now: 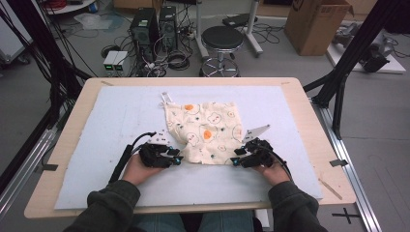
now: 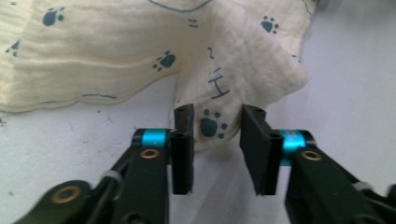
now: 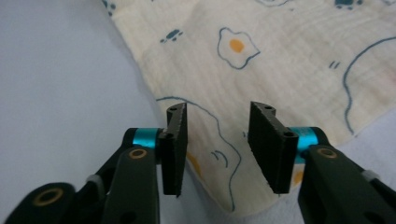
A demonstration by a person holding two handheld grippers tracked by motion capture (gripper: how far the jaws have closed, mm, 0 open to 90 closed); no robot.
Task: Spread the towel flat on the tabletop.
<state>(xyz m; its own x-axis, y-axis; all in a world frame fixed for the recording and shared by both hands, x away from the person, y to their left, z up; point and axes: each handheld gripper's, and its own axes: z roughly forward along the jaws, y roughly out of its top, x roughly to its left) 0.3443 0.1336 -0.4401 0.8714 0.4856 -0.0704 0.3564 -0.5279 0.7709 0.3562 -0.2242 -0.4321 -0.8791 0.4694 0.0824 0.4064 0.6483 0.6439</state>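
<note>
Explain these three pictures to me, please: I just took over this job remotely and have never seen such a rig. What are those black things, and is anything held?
A person sits at a table covered by a pale blue mat and holds a hand tool with two black jaws in each hand. The high view looks down from above: the left gripper and the right gripper sit at the near corners of a cream cloth printed with eggs and paws. The other two pictures come from cameras riding on the grippers. In both, the jaws stand apart with a cloth corner between them; the pads do not press it, so nothing is held yet.
</note>
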